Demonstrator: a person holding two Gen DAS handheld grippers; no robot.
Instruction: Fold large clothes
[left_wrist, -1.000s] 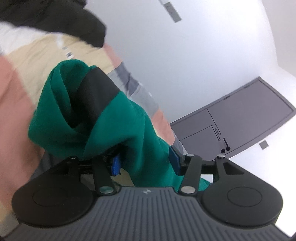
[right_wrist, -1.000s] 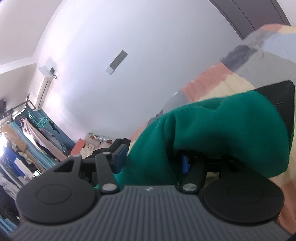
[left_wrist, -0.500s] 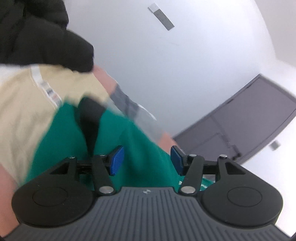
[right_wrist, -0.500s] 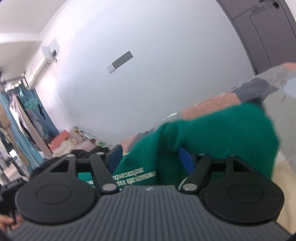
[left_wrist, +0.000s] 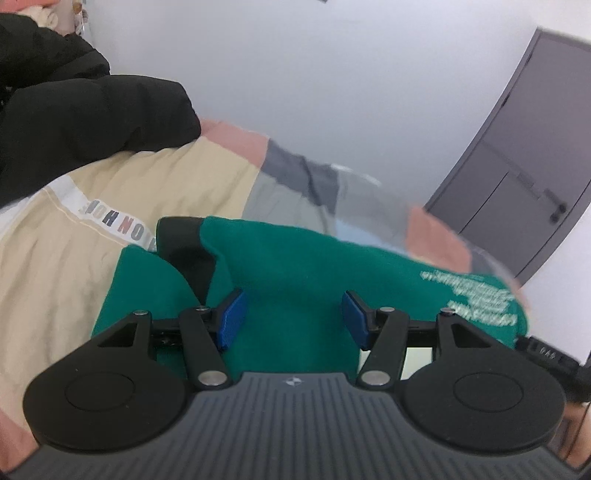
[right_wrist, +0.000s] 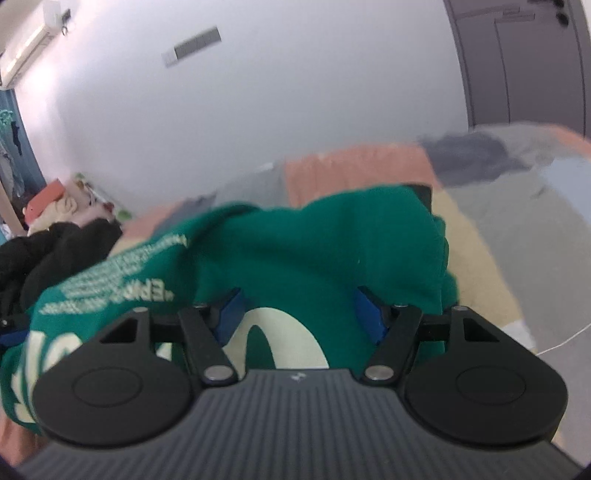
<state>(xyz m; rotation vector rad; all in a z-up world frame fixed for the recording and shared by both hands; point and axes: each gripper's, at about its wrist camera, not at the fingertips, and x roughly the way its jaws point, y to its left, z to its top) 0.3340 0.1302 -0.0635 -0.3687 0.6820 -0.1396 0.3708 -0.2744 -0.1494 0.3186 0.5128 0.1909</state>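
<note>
White wall behind; a bed covered by a patchwork quilt (left_wrist: 155, 184) in beige, salmon and grey blocks, with a strip of printed letters across the beige.

Left wrist view. Grey door (left_wrist: 517, 177) at right, handle visible. A black padded jacket (left_wrist: 85, 114) is heaped on the quilt at upper left. The green sweatshirt (left_wrist: 295, 266) lies on the quilt just ahead of the left gripper (left_wrist: 291, 314), with a black panel at its left edge and pale small print at its far right. The blue pads (left_wrist: 231, 317) stand apart, jaws having just been opening; green cloth fills the gap between them, but neither pad visibly presses on it. The gripper points slightly downward over the bed. At the lower right edge a bit of another black tool shows, partly cut off.

Right wrist view. Only here: an air conditioner (right_wrist: 29, 40) high on the wall, a grey wall plate (right_wrist: 192, 46), and a pile of soft toys and clothes (right_wrist: 62, 206) at far left. The same sweatshirt (right_wrist: 332, 251) shows large cream lettering and lines of small print, blurred. The right gripper (right_wrist: 299, 317) has its jaws parted, just now narrowing a little; cloth lies bunched between them, the pads not clearly pinching it. It also tilts gently down toward the quilt (right_wrist: 480, 258).
</note>
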